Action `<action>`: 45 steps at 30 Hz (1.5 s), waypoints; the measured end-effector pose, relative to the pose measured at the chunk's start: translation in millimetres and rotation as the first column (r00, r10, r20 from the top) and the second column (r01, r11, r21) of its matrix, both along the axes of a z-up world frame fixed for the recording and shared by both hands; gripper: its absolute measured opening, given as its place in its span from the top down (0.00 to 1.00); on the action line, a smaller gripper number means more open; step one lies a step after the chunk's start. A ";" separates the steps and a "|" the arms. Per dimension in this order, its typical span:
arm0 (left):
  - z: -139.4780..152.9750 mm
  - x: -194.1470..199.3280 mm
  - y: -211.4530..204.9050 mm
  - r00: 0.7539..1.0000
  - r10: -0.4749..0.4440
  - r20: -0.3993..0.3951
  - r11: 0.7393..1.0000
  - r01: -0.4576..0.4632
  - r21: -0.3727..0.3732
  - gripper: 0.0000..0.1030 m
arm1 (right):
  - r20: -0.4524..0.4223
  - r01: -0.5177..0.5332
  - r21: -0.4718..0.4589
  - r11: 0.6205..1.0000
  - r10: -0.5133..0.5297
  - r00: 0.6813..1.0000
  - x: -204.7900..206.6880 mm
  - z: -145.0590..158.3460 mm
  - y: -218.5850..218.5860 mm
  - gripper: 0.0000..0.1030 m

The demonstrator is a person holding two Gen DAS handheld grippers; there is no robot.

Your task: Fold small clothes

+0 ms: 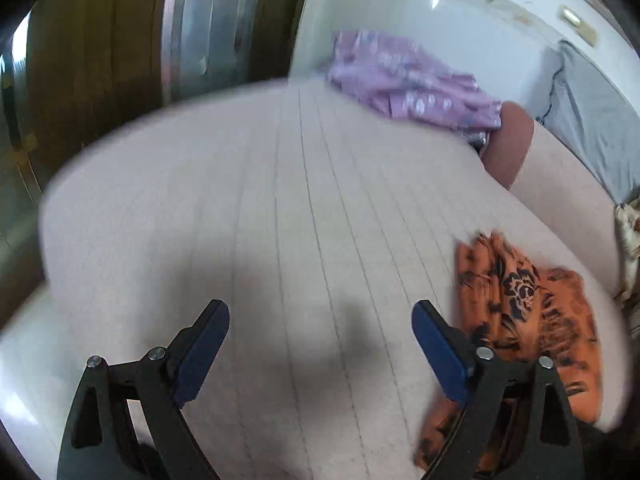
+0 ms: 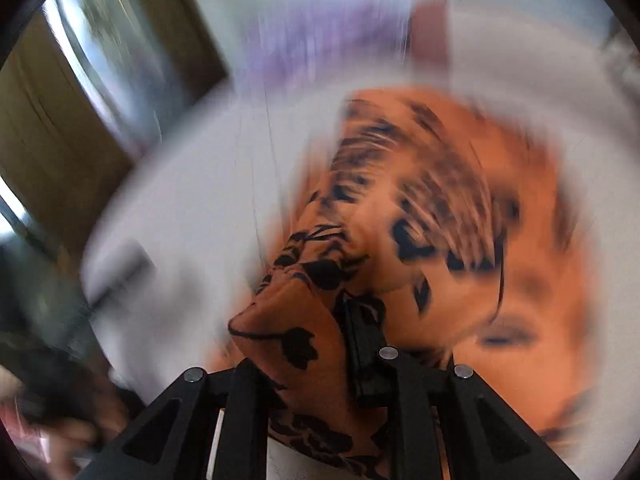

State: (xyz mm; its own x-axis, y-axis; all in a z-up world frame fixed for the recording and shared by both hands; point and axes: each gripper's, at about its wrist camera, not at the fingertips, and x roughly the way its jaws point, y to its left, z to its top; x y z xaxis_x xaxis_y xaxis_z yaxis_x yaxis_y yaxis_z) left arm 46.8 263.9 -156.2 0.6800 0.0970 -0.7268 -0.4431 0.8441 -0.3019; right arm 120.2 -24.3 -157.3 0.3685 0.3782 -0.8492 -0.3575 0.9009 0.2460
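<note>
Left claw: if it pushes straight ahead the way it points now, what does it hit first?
Most likely the bare pale striped bed cover: the open left claw has nothing between its fingers. The orange black-flowered garment lies off to its right; depth is unclear.

Left gripper (image 1: 320,312), black angular linkage arms, blue finger pads (image 1: 438,350), round silver pivot screws (image 1: 157,353)

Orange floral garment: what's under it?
The orange floral garment lies on the pale striped sheet, bare all around it. The right gripper pinches one fold. Anything beneath the cloth is covered, can't tell.
</note>
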 end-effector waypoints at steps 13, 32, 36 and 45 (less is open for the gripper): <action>5.6 -0.9 6.2 0.998 0.003 0.059 0.999 -0.001 -0.044 0.11 | 0.151 -0.029 0.153 0.988 0.005 0.988 -18.4 53.6 10.1 0.83; 37.8 -32.3 -52.8 0.937 -0.305 0.169 0.941 0.324 -0.096 0.11 | 0.108 0.097 0.324 0.941 -0.138 0.984 -90.7 1.0 -96.4 0.27; 26.1 -19.2 -88.1 0.919 -0.387 0.072 0.914 0.393 -0.100 0.30 | 0.082 0.158 0.356 0.921 -0.199 0.976 -91.7 -3.2 -125.5 0.27; 17.5 -0.1 -103.4 0.922 -0.385 -0.033 0.914 0.376 -0.150 0.54 | 0.062 0.162 0.429 0.889 -0.208 0.976 -95.7 1.0 -148.5 0.27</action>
State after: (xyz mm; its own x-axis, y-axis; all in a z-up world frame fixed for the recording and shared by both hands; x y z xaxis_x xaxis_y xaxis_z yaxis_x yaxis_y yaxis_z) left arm 46.7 160.5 -138.8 0.5998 -0.2646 -0.7551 -0.1177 0.9043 -0.4103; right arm 24.5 -172.8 -156.3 0.5436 0.6063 -0.5805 -0.2388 0.7747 0.5855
